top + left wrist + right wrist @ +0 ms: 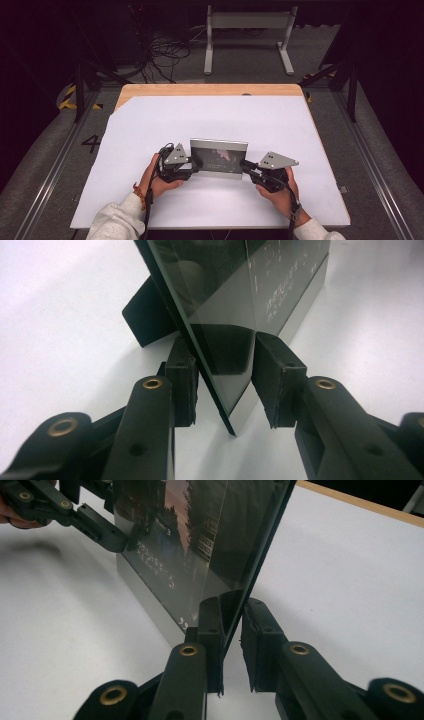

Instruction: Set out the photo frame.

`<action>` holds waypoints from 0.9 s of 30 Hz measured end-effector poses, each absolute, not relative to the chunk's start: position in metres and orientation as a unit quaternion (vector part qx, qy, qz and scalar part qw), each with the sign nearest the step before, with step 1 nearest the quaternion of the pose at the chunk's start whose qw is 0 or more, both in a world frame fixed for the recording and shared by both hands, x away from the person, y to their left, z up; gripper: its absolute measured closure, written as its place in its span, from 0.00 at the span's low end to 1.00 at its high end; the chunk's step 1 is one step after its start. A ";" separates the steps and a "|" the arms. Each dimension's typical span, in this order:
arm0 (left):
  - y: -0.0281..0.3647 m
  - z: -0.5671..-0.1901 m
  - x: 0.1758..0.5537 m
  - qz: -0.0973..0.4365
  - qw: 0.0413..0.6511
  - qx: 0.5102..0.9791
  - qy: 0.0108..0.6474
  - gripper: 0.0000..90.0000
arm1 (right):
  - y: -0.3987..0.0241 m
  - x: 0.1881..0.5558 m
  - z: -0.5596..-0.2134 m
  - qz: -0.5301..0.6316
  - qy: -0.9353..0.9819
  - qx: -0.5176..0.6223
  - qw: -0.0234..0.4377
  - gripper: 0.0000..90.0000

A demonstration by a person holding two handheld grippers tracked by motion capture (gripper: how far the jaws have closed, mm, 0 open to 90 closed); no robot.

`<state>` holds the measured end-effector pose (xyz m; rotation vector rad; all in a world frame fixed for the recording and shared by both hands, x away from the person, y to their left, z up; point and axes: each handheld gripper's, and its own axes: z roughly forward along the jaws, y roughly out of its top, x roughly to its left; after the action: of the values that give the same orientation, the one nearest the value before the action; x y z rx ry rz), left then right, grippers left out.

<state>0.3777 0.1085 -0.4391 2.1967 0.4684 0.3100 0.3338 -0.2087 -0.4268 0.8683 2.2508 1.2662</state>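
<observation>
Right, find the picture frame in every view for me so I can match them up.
High view: picture frame stands mid-table, between the two hands.
Left gripper view: it rises from centre to top right, one edge between the left tongs.
Right gripper view: it fills the upper middle, its near edge between the right tongs.
Shared landmark: the white table cover under the frame.
</observation>
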 end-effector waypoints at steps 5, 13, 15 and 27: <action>0.110 -0.440 0.373 0.133 0.420 0.877 0.194 0.72 | -0.207 0.336 -0.427 0.452 0.809 0.314 0.209 0.88; 0.111 -0.443 0.370 0.139 0.409 0.880 0.198 0.75 | -0.207 0.336 -0.429 0.450 0.810 0.313 0.209 0.88; 0.111 -0.444 0.369 0.139 0.408 0.880 0.199 0.75 | -0.206 0.336 -0.429 0.451 0.810 0.313 0.208 0.87; 0.112 -0.445 0.369 0.135 0.410 0.879 0.203 0.77 | -0.204 0.340 -0.430 0.447 0.811 0.312 0.212 0.86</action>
<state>0.3687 0.1125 -0.4447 2.2142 0.5101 0.3401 0.3397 -0.2043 -0.4297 0.8667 2.2530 1.2428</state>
